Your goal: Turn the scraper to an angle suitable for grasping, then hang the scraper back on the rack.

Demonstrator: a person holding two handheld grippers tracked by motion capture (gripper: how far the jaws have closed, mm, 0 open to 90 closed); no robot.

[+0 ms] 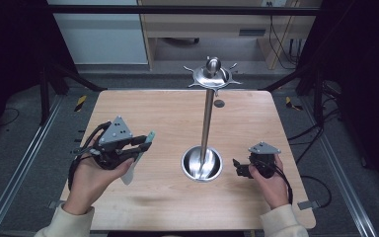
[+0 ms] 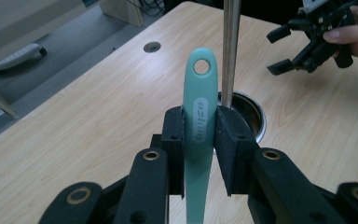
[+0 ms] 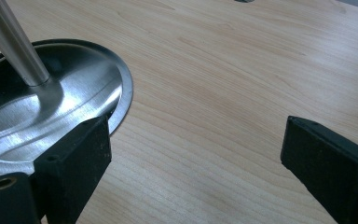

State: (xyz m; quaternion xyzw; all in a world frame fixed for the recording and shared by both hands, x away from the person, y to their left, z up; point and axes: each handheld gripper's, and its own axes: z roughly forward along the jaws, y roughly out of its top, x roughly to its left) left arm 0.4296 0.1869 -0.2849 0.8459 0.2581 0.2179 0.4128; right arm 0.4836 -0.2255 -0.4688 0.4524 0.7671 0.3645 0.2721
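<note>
Pale wood table (image 1: 177,197) under the lights, a steel utensil stand (image 1: 207,118) rising from its round base at centre. Left hand-held gripper (image 1: 147,143) is clamped on a teal utensil handle (image 2: 199,121), hanging hole (image 2: 201,66) pointing ahead toward the pole just beyond its jaws. Right hand-held gripper (image 1: 237,168) sits wide apart and empty, base just to its left. My read: lift high, keep the hole square to a hook up top.

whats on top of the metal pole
A round metal disc with hooks sticking out around its rim, capped by a knob. Nothing hangs from the hooks. The disc's underside is hidden.
</note>
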